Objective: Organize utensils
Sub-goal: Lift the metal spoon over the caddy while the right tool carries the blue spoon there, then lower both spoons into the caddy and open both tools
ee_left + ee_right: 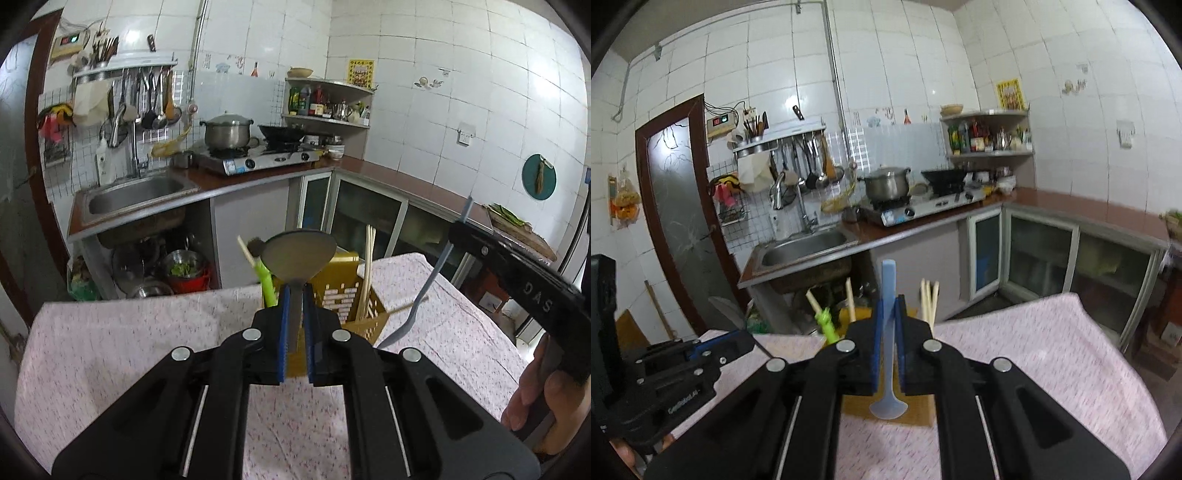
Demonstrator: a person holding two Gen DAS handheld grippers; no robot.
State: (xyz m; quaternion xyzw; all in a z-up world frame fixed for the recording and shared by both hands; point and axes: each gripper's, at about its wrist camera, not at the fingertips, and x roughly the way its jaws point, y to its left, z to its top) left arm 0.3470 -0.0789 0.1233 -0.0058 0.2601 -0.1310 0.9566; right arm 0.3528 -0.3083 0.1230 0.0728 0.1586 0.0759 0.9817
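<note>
The left gripper (294, 314) clamps a metal spoon (298, 258), bowl up, directly above the yellow slotted plastic utensil basket (347, 295). The right gripper (889, 328) pinches a pale blue plastic spoon (888, 295), bowl down, over it.

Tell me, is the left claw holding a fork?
No, the left claw is shut on a metal spoon, bowl up, in front of the yellow basket.

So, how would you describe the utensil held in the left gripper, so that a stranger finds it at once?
Start at the table with the pink flowered cloth, then the yellow slotted plastic basket standing on it. In front of that basket, the left gripper is shut on a metal spatula with a broad grey blade pointing up. Unlike the pale chopsticks and the translucent blue plastic spoon, it is metal and wide.
</note>
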